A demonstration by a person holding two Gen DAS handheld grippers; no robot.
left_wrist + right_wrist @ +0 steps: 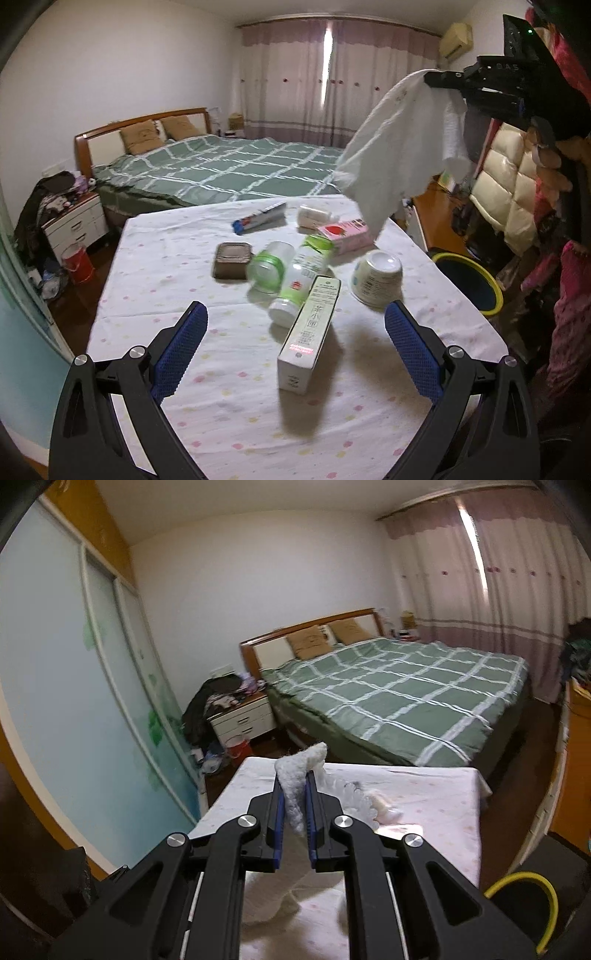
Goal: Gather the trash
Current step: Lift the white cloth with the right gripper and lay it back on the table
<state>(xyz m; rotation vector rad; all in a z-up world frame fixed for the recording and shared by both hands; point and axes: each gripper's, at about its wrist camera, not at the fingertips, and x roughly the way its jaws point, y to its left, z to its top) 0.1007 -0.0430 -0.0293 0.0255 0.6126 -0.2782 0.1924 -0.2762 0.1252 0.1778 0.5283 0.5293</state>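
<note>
My right gripper (294, 783) is shut on a white tissue (295, 775). In the left wrist view that tissue (399, 147) hangs high over the table's far right corner from the right gripper (443, 81). My left gripper (295, 325) is open, low over the near part of the table (166, 266), with nothing between its fingers. Just ahead of it lie a tall white-green carton (312, 332), a green-label bottle (299, 280), a clear cup (267, 267), an upturned white bowl (376, 277), a pink carton (347, 236), a brown square tin (232, 260), a toothpaste box (260, 219) and a small white bottle (314, 216).
A dark bin with a yellow rim (469, 280) stands on the floor right of the table, also low right in the right wrist view as the bin rim (532, 893). A green bed (229, 166) lies beyond. A person's hand (550, 162) holds the right gripper.
</note>
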